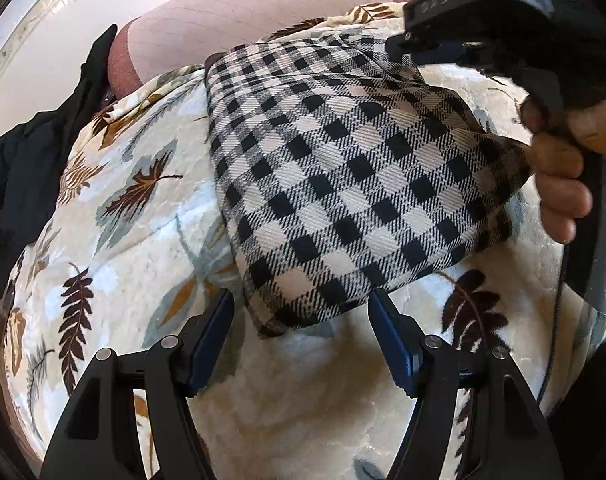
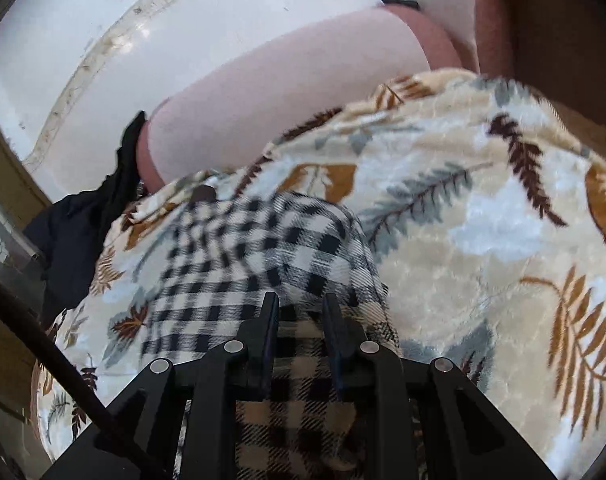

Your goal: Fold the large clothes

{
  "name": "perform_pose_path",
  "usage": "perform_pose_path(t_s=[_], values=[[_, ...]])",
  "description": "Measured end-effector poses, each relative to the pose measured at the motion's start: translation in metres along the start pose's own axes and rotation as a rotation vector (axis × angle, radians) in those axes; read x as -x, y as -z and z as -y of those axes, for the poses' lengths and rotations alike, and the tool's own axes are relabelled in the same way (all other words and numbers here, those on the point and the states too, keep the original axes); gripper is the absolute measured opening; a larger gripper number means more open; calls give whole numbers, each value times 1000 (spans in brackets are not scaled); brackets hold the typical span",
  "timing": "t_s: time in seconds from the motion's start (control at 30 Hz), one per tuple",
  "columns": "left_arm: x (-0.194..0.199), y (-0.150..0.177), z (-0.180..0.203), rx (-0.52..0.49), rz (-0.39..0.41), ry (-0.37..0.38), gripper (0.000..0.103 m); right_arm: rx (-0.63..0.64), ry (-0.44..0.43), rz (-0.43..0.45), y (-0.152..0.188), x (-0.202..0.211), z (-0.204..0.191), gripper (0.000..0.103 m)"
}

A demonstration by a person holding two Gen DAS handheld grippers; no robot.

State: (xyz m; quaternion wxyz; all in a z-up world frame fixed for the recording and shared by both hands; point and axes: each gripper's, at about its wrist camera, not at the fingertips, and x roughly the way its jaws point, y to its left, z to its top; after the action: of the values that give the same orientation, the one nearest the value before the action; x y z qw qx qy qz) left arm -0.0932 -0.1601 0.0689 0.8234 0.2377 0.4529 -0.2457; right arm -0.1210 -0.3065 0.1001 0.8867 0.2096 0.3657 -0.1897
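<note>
The right gripper stands narrowly parted over the checked garment, its jaws opening; cloth lies between them, so the raised corner may slip and undo the fold. The left gripper hangs wide apart and empty at the garment's near edge. Everything rests on a plush leaf-print blanket with a pale wall behind.

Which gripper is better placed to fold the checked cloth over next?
Probably left: the left gripper stands open astride the checked cloth's near corner, while the right gripper sits over its far end.
</note>
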Motion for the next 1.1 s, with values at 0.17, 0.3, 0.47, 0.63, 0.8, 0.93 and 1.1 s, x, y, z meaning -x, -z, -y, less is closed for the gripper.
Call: perform_pose_path(t_s=[0.17, 0.3, 0.47, 0.63, 0.8, 0.93, 1.1], values=[[5, 12, -14, 52, 6, 16, 69, 102, -37, -8, 17, 19, -23, 24], [10, 35, -36, 131, 17, 42, 69, 211, -23, -60, 50, 24, -42, 24], [6, 74, -65, 223, 0, 47, 69, 362, 179, -191, 92, 9, -46, 24], [3, 106, -86, 274, 38, 56, 69, 281, 200, -138, 91, 33, -37, 24], [4, 114, -89, 283, 64, 44, 72, 220, -66, -78, 88, 46, -67, 24], [4, 119, -89, 297, 79, 37, 77, 142, -189, -250, 106, -2, -81, 24], [2, 122, -88, 283, 103, 40, 88, 106, -329, -351, 122, -15, -94, 25]])
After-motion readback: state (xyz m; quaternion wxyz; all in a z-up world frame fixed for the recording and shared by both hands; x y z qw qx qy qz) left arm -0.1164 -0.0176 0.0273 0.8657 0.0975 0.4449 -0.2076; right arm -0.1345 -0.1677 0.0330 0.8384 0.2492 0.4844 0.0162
